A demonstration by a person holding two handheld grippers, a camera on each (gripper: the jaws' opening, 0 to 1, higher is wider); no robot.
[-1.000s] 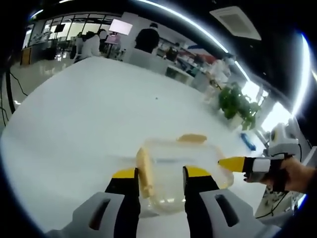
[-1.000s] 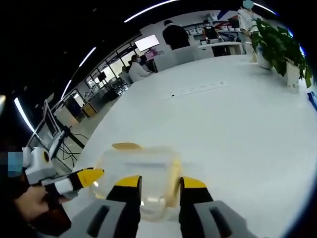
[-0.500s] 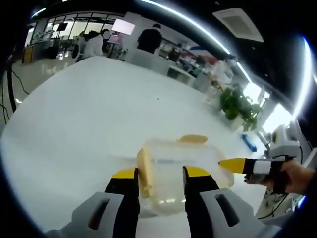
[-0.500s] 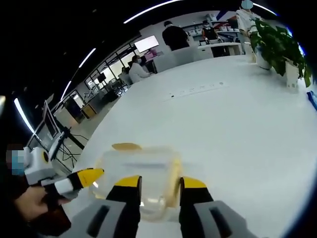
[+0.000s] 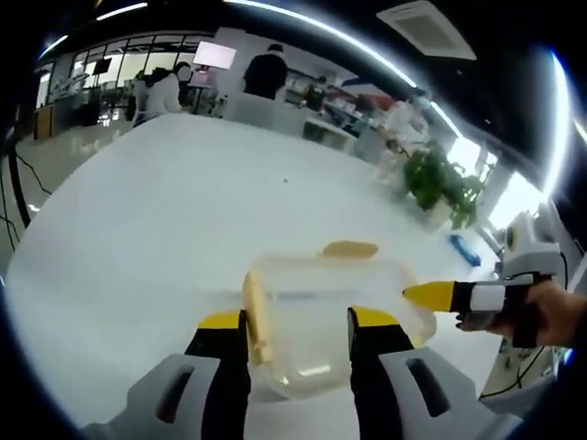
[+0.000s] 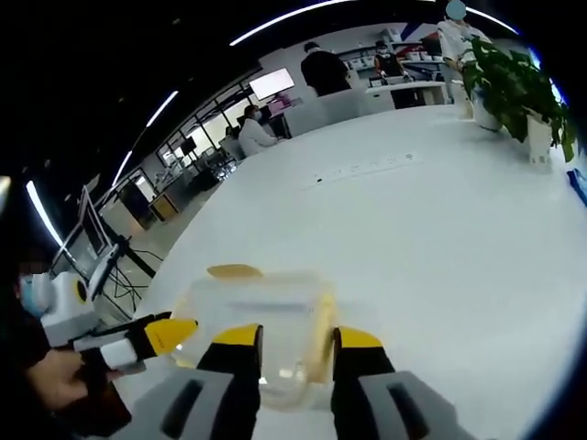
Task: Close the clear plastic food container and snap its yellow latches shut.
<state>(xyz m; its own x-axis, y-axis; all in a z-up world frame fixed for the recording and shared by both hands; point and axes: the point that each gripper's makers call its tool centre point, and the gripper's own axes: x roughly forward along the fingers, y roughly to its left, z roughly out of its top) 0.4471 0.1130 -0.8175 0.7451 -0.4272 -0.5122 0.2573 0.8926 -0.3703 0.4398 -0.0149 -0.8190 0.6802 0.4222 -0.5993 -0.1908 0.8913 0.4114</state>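
Note:
The clear plastic container (image 5: pixel 330 316) rests on the white table (image 5: pixel 165 220) with its lid on. In the left gripper view one yellow latch (image 5: pixel 256 316) runs along its left side, close to my left jaw, and another latch (image 5: pixel 348 248) sits on the far edge. My left gripper (image 5: pixel 298 330) is open, its jaws on either side of the container's near end. My right gripper (image 5: pixel 429 295) reaches in from the right, its yellow tip at the container's right edge. In the right gripper view the container (image 6: pixel 266 321) lies ahead of the open right gripper (image 6: pixel 298 344), a latch (image 6: pixel 321 335) by the right jaw, and the left gripper (image 6: pixel 170 332) comes in from the left.
A long white table (image 6: pixel 413 229) stretches away. A potted plant (image 5: pixel 440 188) and a blue object (image 5: pixel 460 249) stand toward its right end. People, desks and screens (image 5: pixel 215 53) are in the background. A hand (image 5: pixel 550 316) holds the right gripper.
The left gripper view has shifted slightly, and the side latch now lies nearer the left jaw. The left gripper's tip has dipped a little in the right gripper view. The container stays put.

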